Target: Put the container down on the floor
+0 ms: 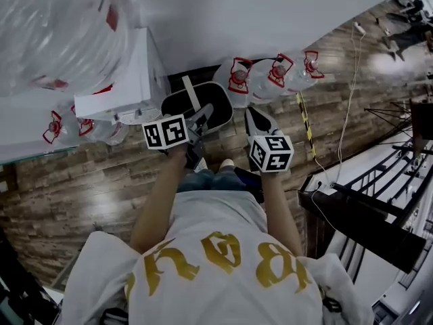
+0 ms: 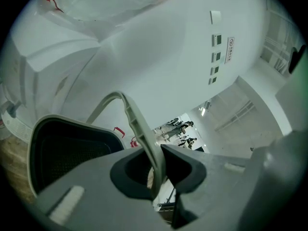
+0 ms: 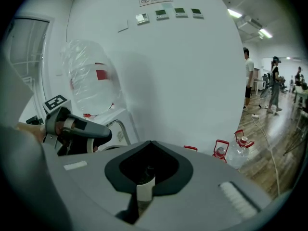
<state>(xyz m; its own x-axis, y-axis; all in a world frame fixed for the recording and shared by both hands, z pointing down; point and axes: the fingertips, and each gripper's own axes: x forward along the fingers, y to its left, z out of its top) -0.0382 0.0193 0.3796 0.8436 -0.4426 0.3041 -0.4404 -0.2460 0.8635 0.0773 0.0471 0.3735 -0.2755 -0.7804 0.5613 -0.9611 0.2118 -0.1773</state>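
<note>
A black container with a pale rim (image 1: pixel 224 116) hangs above the wooden floor in front of a white wall. Its pale bail handle (image 1: pixel 193 95) runs up between the jaws of my left gripper (image 1: pixel 201 118), which is shut on it. The left gripper view shows the handle (image 2: pixel 137 124) arching out of the closed left gripper (image 2: pixel 156 170) down to the container's rim (image 2: pixel 36 143). My right gripper (image 1: pixel 256 118) hovers just right of the container, apart from it. Its jaws are shut in the right gripper view (image 3: pixel 147 177), holding nothing. My left gripper (image 3: pixel 72 129) shows there at left.
Several large water bottles with red handles (image 1: pixel 270 76) stand on the floor along the wall. A white water dispenser (image 1: pixel 128 80) carrying a big clear jug (image 1: pixel 54 26) stands at left. A cable (image 1: pixel 348 114) and dark racks (image 1: pixel 379 208) lie to the right. People (image 3: pixel 248 76) stand far off.
</note>
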